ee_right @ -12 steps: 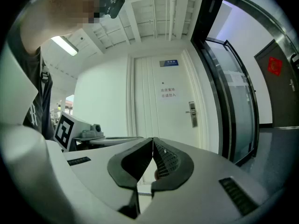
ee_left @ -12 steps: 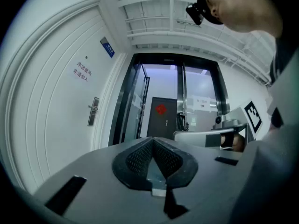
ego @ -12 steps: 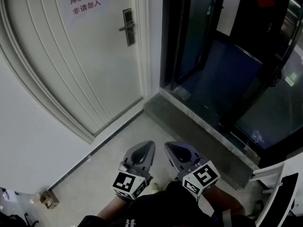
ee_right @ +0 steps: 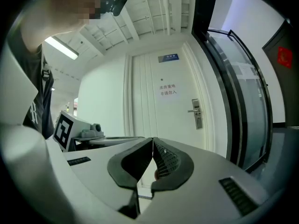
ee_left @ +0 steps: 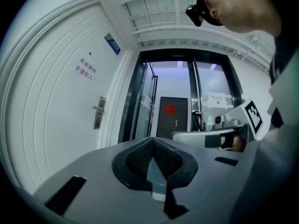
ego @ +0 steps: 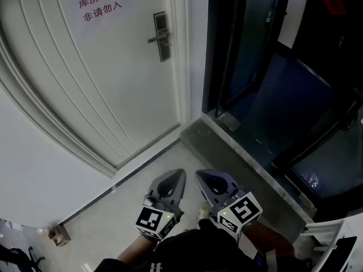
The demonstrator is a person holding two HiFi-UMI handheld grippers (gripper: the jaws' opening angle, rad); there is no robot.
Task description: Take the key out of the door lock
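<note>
we hold left tool (ego: 172, 180) and right tool (ego: 209, 181) clenched, empty, at 6 o'clock | door lock (ego: 161, 36) well apart at 12 o'clock, left tool looks marginally nearer | key too small to see

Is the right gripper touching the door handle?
Apart. The head view shows the right gripper held low and the door handle far off, with a wide gap between.
</note>
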